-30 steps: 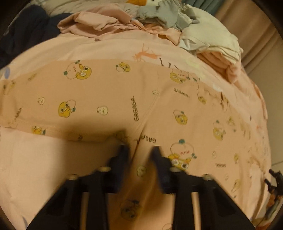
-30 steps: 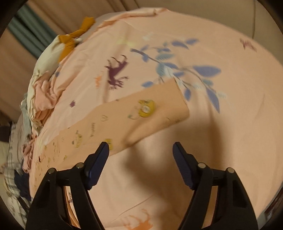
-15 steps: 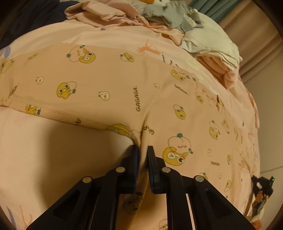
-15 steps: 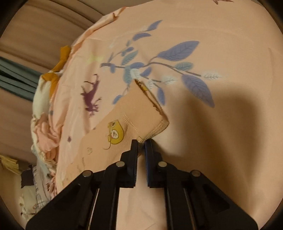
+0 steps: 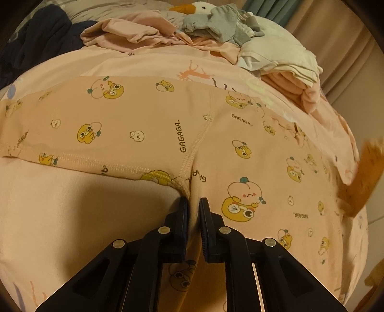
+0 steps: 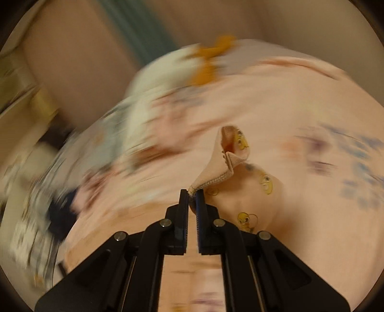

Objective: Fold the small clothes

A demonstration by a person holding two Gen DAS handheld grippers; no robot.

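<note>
Both grippers are pinched down on the same peach cartoon-print pants (image 5: 148,124), which lie spread across the pink bedsheet (image 5: 72,216) with their long axis running left to right. The left gripper (image 5: 194,204) has its jaws nearly closed on the fabric at the crotch seam, while the right gripper (image 6: 192,195) is clamped on a leg hem corner and holds it lifted off the bed. The right is the free end, so I'd guess the fold swings that leg leftward over the pinned middle.

The pants (image 5: 148,120) are peach with yellow cartoon faces and "GAGAGA" lettering. The bedsheet (image 5: 72,228) is pale pink. The plush goose (image 5: 199,7) is white, orange-beaked.
</note>
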